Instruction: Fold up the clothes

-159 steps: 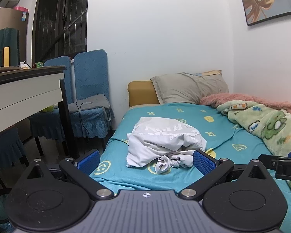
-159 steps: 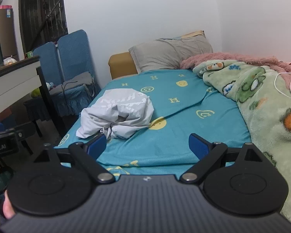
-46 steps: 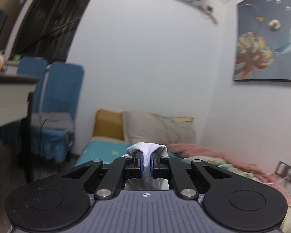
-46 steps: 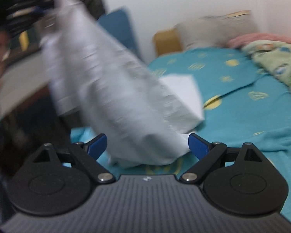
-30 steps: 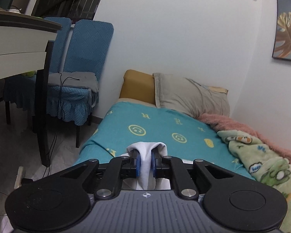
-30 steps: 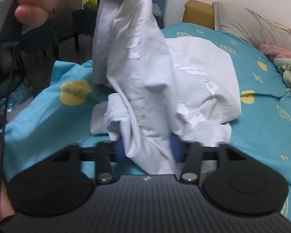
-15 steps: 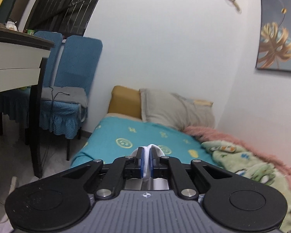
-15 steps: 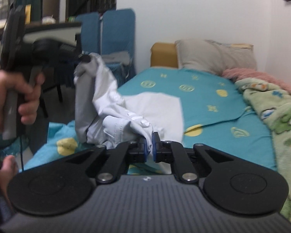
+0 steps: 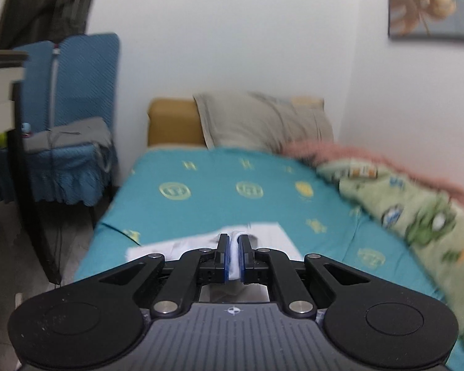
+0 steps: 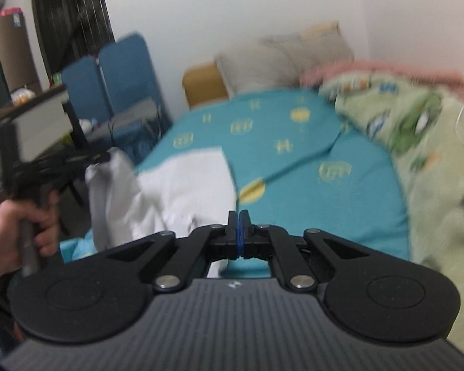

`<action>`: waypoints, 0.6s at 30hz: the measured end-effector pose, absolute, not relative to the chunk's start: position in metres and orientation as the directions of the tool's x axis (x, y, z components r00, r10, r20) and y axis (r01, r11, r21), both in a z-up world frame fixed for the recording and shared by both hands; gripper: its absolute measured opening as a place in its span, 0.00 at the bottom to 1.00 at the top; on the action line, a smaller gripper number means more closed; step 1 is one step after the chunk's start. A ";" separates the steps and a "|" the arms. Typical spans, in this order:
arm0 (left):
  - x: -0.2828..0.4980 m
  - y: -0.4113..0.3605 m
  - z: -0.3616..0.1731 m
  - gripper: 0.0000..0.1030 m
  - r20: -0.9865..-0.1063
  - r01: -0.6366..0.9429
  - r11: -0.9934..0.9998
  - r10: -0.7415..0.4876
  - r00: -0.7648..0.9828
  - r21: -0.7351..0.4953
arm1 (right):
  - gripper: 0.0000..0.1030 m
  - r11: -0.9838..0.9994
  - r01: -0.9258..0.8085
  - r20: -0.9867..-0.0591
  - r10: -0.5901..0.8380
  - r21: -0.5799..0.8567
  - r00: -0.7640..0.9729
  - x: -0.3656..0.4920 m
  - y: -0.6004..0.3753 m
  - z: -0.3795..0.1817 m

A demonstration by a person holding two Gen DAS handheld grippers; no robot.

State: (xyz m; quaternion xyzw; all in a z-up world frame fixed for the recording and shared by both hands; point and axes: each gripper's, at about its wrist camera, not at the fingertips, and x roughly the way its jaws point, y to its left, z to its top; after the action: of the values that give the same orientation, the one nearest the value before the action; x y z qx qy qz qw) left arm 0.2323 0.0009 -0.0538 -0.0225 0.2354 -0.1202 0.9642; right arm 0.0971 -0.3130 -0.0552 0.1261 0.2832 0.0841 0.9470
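Left gripper [image 9: 234, 241]: jaws drawn narrow, clamped on a fold of white garment [image 9: 264, 232], cloth bulging up between the blue pads. Same gripper seen from the right wrist view at far left [image 10: 103, 156], carried by the person's left hand [image 10: 18, 225], white cloth hanging down from its tip.

Right gripper [image 10: 238, 216]: jaws pressed together, blue pads meeting with next to no gap. White cloth visible just below and left of the fingers and through the frame opening beneath them; whether any fabric is actually pinched between the pads cannot be told from this view.

Garment: white, partly lifted. One portion raised at the left gripper and draped downward; the remainder spread flat on the teal bed sheet [image 10: 309, 167] near the foot of the bed, on its left half, with one straight edge and a corner lying toward the middle. Left wrist view confirms flat white fabric on the sheet directly ahead of the fingers.

Surroundings: teal sheet with yellow printed emblems. Green cartoon-print blanket [image 9: 417, 216] bunched along the right side of the bed, pink fleece edge behind it. Grey pillow [image 9: 263, 120] and mustard cushion [image 9: 173, 122] at the head, against the white wall. Blue chairs [image 9: 83, 71] beside the bed at left. Both views blurred.
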 end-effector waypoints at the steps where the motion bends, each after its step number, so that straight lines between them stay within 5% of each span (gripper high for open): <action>1: 0.240 -0.003 -0.063 0.08 -0.468 0.228 0.968 -0.249 0.848 -0.101 | 0.05 0.947 -0.100 -0.528 0.257 0.307 0.810 0.103 -0.308 -0.062; 8: 0.256 0.014 -0.084 0.43 -0.553 0.241 0.964 -0.261 0.791 -0.110 | 0.12 0.919 -0.255 -0.605 0.390 0.301 0.694 0.129 -0.255 -0.089; 9: 0.253 0.019 -0.079 0.51 -0.549 0.243 0.964 -0.260 0.794 -0.105 | 0.21 0.915 -0.273 -0.610 0.402 0.298 0.683 0.130 -0.249 -0.092; 11: 0.243 0.027 -0.067 0.55 -0.539 0.259 0.962 -0.265 0.800 -0.088 | 0.77 0.907 -0.297 -0.604 0.421 0.299 0.677 0.128 -0.241 -0.094; 12: 0.235 0.029 -0.061 0.57 -0.540 0.279 0.958 -0.270 0.797 -0.068 | 0.82 0.903 -0.304 -0.593 0.428 0.303 0.682 0.126 -0.238 -0.094; 18: 0.169 0.022 -0.059 0.61 -0.620 0.460 0.866 -0.254 0.742 0.196 | 0.80 0.919 -0.249 -0.574 0.386 0.305 0.722 0.108 -0.235 -0.087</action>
State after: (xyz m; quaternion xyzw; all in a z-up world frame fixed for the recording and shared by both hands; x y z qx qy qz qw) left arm 0.1690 0.0223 -0.0593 0.1707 0.3019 -0.1947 0.9175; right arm 0.1085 -0.2353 -0.0867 0.1039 0.3305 0.1720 0.9222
